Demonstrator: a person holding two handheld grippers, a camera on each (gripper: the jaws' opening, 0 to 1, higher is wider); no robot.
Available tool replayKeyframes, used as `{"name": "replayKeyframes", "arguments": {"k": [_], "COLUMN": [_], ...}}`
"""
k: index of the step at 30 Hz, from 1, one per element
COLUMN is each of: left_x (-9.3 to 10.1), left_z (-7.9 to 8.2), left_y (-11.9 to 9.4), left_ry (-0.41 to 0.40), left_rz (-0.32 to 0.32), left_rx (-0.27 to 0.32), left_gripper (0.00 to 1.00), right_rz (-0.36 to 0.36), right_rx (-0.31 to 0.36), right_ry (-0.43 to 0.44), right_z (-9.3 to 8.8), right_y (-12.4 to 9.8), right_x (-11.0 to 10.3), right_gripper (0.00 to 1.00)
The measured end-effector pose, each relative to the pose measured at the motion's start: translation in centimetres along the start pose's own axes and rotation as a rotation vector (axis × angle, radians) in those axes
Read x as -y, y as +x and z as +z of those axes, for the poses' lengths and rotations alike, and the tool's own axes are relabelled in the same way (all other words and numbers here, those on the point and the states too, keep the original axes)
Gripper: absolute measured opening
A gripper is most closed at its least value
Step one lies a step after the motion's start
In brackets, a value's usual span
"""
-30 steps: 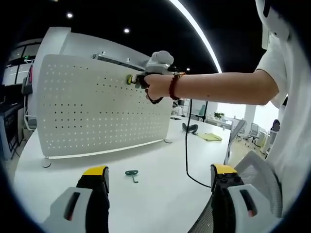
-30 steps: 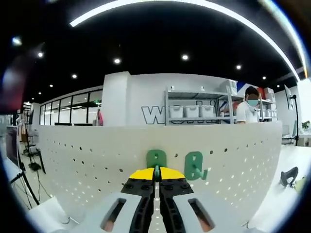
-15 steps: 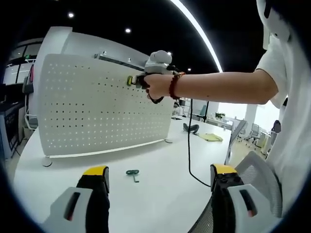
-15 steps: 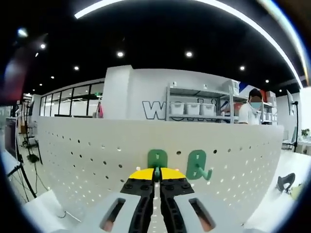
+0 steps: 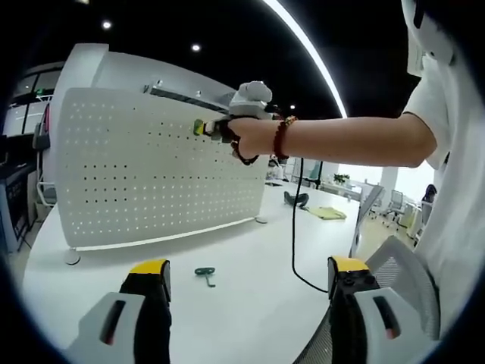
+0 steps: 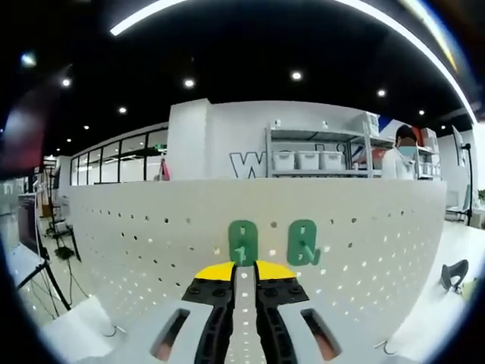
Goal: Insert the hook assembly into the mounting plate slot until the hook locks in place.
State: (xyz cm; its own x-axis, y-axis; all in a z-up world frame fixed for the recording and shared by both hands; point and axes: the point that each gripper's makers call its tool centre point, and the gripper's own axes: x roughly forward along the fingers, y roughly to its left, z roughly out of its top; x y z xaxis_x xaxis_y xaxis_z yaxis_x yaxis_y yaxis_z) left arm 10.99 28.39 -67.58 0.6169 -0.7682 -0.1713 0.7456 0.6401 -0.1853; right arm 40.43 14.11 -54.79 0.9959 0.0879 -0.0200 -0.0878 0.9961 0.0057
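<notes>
1. Two green hooks sit on the white perforated mounting plate (image 6: 151, 243) in the right tool view, side by side near the centre; the left hook (image 6: 242, 243) is just above the right tool (image 6: 244, 270) at 12 o'clock, and the second hook (image 6: 305, 243) is at about 1 o'clock from the tool tips.
2. The right tool has its yellow-tipped jaws a little apart, with a narrow gap between them, and nothing is between them; the tips are near the left hook, but I cannot tell if they touch it.
3. In the left tool view, the left tool (image 5: 247, 274) is wide open and holds nothing; its two jaws rise at 7 o'clock and 5 o'clock.
4. The white bench (image 5: 250, 258) lies under the left tool, and a third green hook (image 5: 204, 272) lies flat on it, between the jaws and the plate, at about 11 o'clock from the tool's centre.
5. In this same view the mounting plate (image 5: 136, 174) stands upright on the bench at 10 o'clock, and the person's hand (image 5: 254, 136) with a red bead bracelet (image 5: 282, 137) holds the right tool (image 5: 208, 128) against the upper part of the plate.
6. A black cable (image 5: 297, 227) hangs from this hand down to the bench.
</notes>
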Motion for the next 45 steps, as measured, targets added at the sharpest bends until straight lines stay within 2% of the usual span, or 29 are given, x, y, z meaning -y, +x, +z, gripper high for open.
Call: {"name": "replayKeyframes", "arguments": {"k": [7,25,33,38,45], "left_x": [0.2,0.4,0.4,0.0,-1.0], "left_z": [0.0,-0.7,-1.1,-0.9,-1.3], "left_y": [0.1,-0.1,-0.1,0.2,1.2], "left_ry": [0.003,0.002,0.011,0.019,0.065], "left_rz": [0.002,0.018,0.020,0.020,0.025], "left_rx": [-0.005,-0.027,-0.045,-0.051,-0.098], "left_gripper": [0.87,0.85,0.83,0.79,0.73], "right_rz": [0.023,0.156,0.207,0.238,0.273], "right_rx": [-0.008,-0.083,-0.132,-0.155,-0.182], "right_ry": [-0.001,-0.004,0.004,0.010,0.019], "right_z": [-0.7,-5.3,-8.1,-9.5,-10.9], "right_y": [-1.4,-4.5,-6.5,-7.6,-9.2], "right_x": [0.1,-1.5,-1.9,-1.9,-1.9], "right_gripper": [0.09,0.08,0.08,0.09,0.09]}}
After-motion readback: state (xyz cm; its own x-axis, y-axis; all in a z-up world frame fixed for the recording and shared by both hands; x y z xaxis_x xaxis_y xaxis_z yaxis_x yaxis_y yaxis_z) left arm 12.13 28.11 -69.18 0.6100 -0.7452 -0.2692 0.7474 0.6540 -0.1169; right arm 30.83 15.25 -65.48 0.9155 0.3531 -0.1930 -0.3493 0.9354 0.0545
